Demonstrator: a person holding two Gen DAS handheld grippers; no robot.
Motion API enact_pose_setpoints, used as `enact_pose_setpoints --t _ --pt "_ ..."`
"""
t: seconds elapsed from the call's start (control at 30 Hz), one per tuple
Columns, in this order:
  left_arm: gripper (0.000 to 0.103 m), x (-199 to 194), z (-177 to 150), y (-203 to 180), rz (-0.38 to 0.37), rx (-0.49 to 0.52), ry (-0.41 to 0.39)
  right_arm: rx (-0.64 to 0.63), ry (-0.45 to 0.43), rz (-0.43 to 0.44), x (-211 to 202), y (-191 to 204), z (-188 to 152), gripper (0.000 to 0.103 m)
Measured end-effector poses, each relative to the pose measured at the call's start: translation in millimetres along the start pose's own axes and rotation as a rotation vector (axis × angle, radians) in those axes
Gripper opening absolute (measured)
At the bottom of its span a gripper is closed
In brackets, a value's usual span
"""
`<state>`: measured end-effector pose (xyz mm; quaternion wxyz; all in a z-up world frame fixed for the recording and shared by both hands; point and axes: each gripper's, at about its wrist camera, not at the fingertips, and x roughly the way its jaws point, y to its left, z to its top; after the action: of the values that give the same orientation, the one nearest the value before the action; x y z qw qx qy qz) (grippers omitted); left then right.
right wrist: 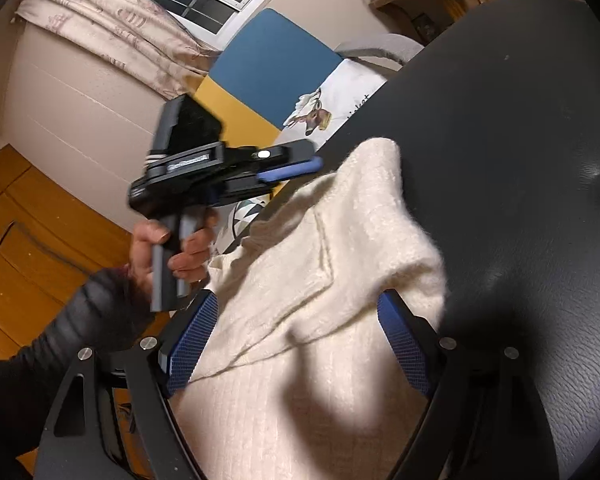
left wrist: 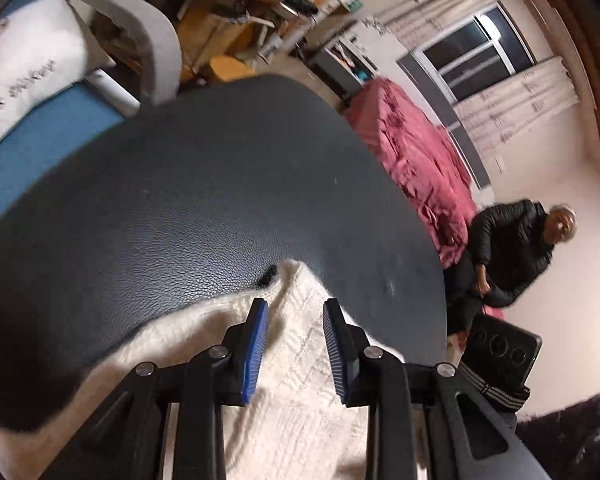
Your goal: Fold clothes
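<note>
I'm looking down at a cream sweater [right wrist: 324, 272] lying on the dark worktop [left wrist: 204, 184], fuzzy knit, ribbed toward the near end, bunched into soft folds with one rounded corner pushed up toward the far edge. The worktop is wearing a grained, leathery black surface with a curved rim. My right gripper [right wrist: 296, 344] is hovering with its fingers spread wide, the sweater running between the blue cross-hatched pads without either one pressing it. My left gripper [left wrist: 296, 350] is sitting over a corner of the same knit, fingers parted with a gap between the ridged blue pads, pinching nothing. From the right camera I'm seeing my left hand [right wrist: 168, 248] wrapping the grey handle, dark sleeve behind it. Nothing here is sitting inside any container; a white printed cushion [left wrist: 32, 80] is resting on the blue seat beyond.
</note>
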<state>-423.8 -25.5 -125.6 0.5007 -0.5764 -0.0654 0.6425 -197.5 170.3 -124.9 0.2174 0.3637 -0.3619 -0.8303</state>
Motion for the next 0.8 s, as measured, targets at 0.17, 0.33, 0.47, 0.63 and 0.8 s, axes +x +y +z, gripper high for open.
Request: enact_pose_setpoints --t 0.17,0.33,0.47,0.63,0.8 --pt "0.028 22 12 -2 -0.056 0.027 0.08 -0.016 -0.013 -0.008 4 2 -1 0.086" --pt "0.028 40 24 2 0.032 0.041 0.147 0.01 -0.047 -0.061 6 4 1 0.087" --pt "0.028 29 26 14 0.009 0.002 0.121 -0.015 -0.132 -0.08 -3 9 -4 0.091" --pt "0.028 22 15 15 0.02 0.032 0.136 0.003 -0.091 -0.135 9 6 -7 0.096" --pt "0.01 34 26 -13 0.053 0.104 0.053 -0.041 -0.052 -0.166 19 12 -9 0.102"
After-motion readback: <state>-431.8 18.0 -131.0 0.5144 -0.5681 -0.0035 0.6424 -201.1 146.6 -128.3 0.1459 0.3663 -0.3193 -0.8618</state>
